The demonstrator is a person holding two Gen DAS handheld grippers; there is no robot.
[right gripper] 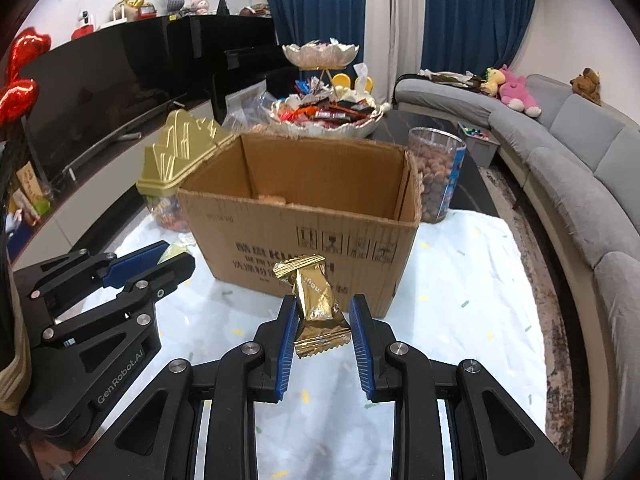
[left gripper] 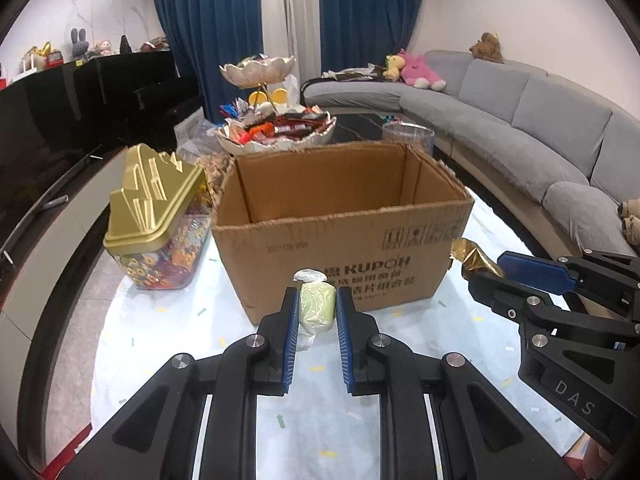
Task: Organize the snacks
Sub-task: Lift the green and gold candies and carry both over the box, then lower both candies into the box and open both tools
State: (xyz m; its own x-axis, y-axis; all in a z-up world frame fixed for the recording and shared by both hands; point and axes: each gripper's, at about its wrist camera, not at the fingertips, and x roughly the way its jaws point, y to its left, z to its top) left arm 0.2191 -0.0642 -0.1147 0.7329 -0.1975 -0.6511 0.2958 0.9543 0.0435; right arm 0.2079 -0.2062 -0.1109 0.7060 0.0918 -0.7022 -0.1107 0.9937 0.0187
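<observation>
I have a snack in each tool, both held in front of the near wall of the cardboard box [left gripper: 340, 236], which stands open-topped on the pale tablecloth [left gripper: 168, 320]. My left gripper [left gripper: 317, 312] is closed narrow on a pale green sweet [left gripper: 318, 306] in clear wrap; the blue pads press its two long sides, and the twisted ends of the wrapper stick out above and below. It looks soft and light, so I judge that a mid-body pinch suits it and that more squeeze would only dent it.

My right gripper [right gripper: 324, 320] stands a little wider around a gold foil packet [right gripper: 318, 306], which hangs tilted, its crimped top toward the box. The left pad touches it; whether the right pad does, I cannot tell. Foil like this is slick and crinkly (and almost weightless), so I would hold the padded middle, not the flat seams, which could slide out.

Left of the box stands a gold-lidded candy jar [left gripper: 158, 216]; behind it a tiered dish [left gripper: 276, 128] of snacks. Something pale lies inside the box, too little showing to name.
</observation>
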